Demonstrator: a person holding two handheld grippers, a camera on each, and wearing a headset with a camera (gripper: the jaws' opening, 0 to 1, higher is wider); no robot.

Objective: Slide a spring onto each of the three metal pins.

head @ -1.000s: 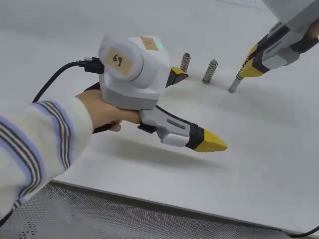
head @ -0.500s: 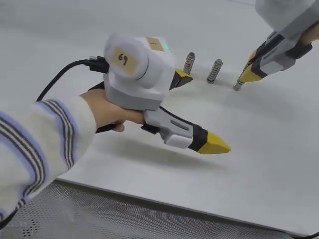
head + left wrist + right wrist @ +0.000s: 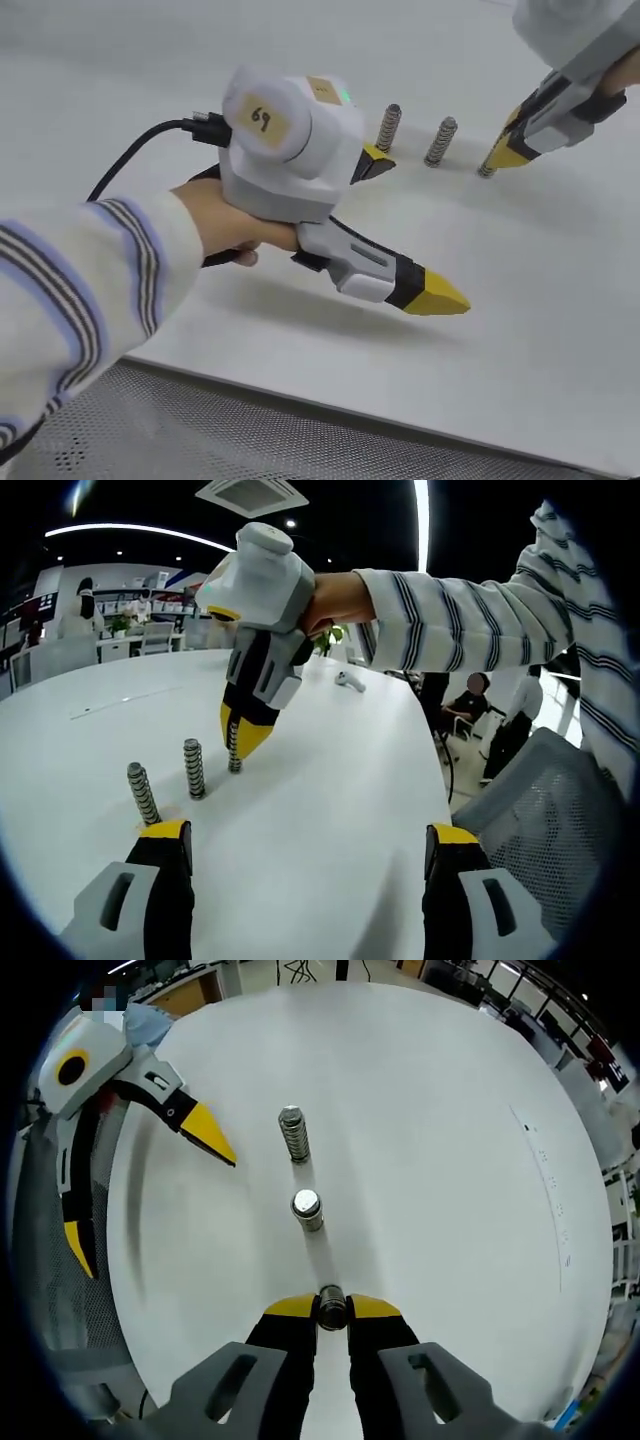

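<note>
Two pins (image 3: 306, 1203) are wearing springs (image 3: 293, 1132), upper centre. Right hand-held gripper (image 3: 331, 1308) is clamping the third spring (image 3: 234, 748) over the last pin (image 3: 487, 171); left hand-held gripper (image 3: 305, 845) is idling wide open. Tilting now risks jamming coils.

The hand-held plastic left gripper (image 3: 412, 228) and its twin, the right gripper (image 3: 497, 160), are pale grey and black with yellow jaw tips. Each coiled metal spring (image 3: 388, 128) is silvery grey. The smooth table (image 3: 520, 300) is white. The person's knit sleeve (image 3: 70, 300) is cream with grey-blue stripes.
</note>
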